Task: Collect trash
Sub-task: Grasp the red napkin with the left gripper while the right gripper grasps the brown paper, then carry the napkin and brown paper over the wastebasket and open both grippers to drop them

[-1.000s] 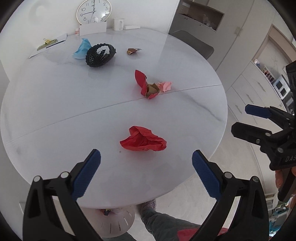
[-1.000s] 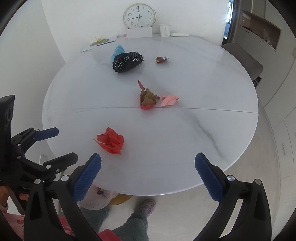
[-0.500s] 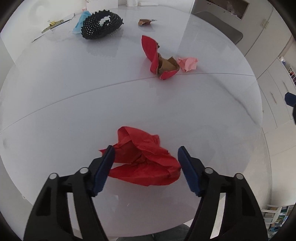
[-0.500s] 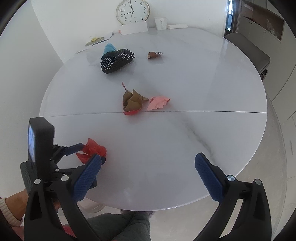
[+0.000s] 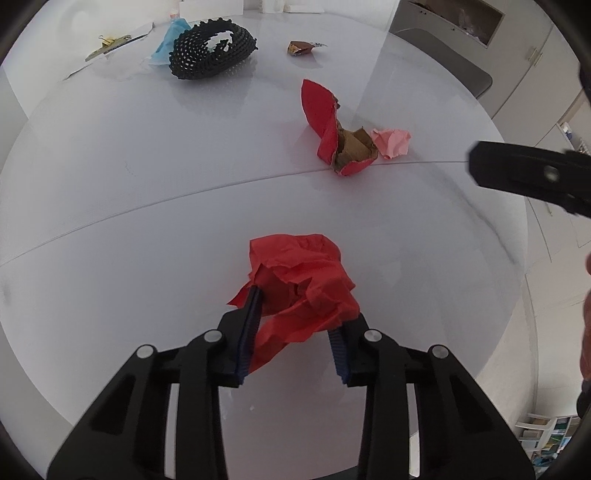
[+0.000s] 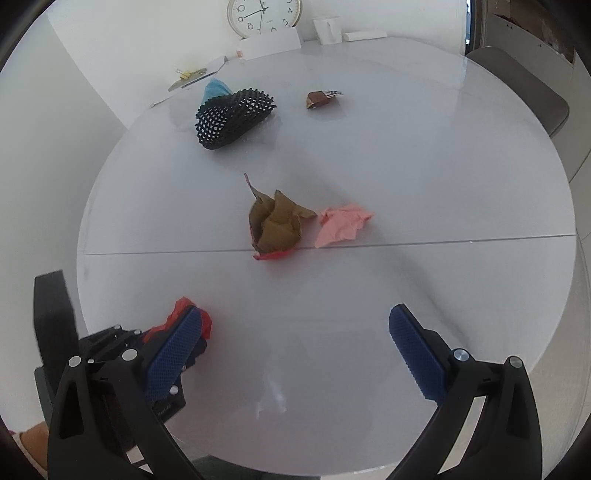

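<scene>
A crumpled red paper [image 5: 299,273] lies near the front of the round white table [image 5: 147,184]. My left gripper [image 5: 295,314] has its jaws closing on it, and both blue pads press into its sides, bunching it up. The right wrist view shows the same paper [image 6: 177,308] at lower left, mostly hidden. My right gripper [image 6: 295,314] hangs open over the table's front edge with nothing between its fingers. Farther in lie a red and brown wrapper [image 5: 340,136] and a pink paper scrap [image 5: 391,142].
A black foam net [image 6: 232,118] and a blue paper [image 6: 214,88] sit at the far left. A small brown candy wrapper [image 6: 321,99] lies beyond the middle. A clock [image 6: 264,14], cup and papers stand at the back. A grey chair [image 5: 443,59] is at the far right.
My left gripper came down over the red paper and its jaws narrowed onto it, squeezing it. My right gripper moved in over the table's front edge, still open.
</scene>
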### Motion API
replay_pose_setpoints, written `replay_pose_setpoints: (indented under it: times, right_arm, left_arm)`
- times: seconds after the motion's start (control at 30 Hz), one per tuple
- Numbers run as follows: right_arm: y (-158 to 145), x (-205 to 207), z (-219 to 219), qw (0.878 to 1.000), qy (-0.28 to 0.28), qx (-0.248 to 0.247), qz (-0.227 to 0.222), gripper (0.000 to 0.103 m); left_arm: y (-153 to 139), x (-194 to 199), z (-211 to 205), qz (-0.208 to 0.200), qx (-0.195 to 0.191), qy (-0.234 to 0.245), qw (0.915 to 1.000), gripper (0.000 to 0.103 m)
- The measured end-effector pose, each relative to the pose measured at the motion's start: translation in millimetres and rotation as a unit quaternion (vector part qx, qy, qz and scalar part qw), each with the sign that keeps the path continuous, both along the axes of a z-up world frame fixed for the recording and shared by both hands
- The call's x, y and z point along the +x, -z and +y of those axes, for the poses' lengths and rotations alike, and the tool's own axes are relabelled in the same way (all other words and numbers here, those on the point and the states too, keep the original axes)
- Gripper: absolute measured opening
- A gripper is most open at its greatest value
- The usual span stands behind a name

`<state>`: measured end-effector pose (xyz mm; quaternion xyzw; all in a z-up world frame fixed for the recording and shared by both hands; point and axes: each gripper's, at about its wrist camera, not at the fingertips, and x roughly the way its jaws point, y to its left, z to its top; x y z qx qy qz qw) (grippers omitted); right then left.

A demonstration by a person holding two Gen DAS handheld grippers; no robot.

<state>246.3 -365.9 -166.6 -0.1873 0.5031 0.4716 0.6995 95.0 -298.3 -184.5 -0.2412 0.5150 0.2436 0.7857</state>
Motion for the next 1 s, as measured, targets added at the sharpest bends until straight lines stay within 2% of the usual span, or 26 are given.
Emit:
replay_pose_setpoints:
  times: [0.1, 0.2, 0.27, 0.33, 0.4, 0.43, 0.47, 0.5, 0.57, 0.63, 0.67, 1.0]
  right_arm:
    - [10, 2, 35, 1.000, -0.018, -0.005, -0.005, 0.099]
    - [23, 1, 69, 0.999, -0.035, -0.013, -0.006, 0.090]
    - [34, 0, 88, 0.999, -0.041, -0.024, -0.012, 0.080]
    - [46, -1, 103, 0.998, -0.043, -0.042, -0.024, 0.073]
    - [49, -3, 113, 0.996, -0.047, -0.050, -0.057, 0.072]
    - [49, -3, 113, 0.996, -0.047, -0.050, -0.057, 0.068]
    - [50, -6, 122, 0.993, -0.056, -0.062, -0.086, 0.063]
    - [50, -6, 122, 0.993, -0.056, -0.062, -0.086, 0.060]
    - [49, -5, 125, 0.991, -0.059, -0.068, -0.100, 0.047]
    - [48, -2, 127, 0.990, -0.060, -0.069, -0.108, 0.038]
    - [48, -1, 128, 0.990, -0.062, -0.066, -0.104, 0.026]
    - [41, 2, 121, 0.994, -0.066, -0.047, -0.079, 0.022]
  left_arm:
    - [-11, -5, 5, -0.012, 0.003, -0.009, 0.9999, 0.032]
    - [-22, -12, 10, -0.021, 0.006, -0.020, 0.9996, 0.032]
    - [-27, -17, 13, -0.025, 0.007, -0.032, 0.9991, 0.032]
    - [-31, -24, 19, -0.029, 0.006, -0.046, 0.9985, 0.032]
    - [-35, -27, 23, -0.035, 0.006, -0.056, 0.9978, 0.032]
    - [-37, -30, 24, -0.036, 0.009, -0.059, 0.9976, 0.032]
    - [-39, -33, 24, -0.037, 0.011, -0.061, 0.9974, 0.032]
    - [-41, -35, 24, -0.038, 0.013, -0.063, 0.9972, 0.032]
    - [-43, -38, 24, -0.038, 0.012, -0.069, 0.9968, 0.032]
    - [-44, -41, 24, -0.040, 0.011, -0.074, 0.9964, 0.032]
    - [-45, -43, 23, -0.040, 0.012, -0.076, 0.9963, 0.032]
    - [-63, -57, 23, -0.049, 0.020, -0.091, 0.9945, 0.032]
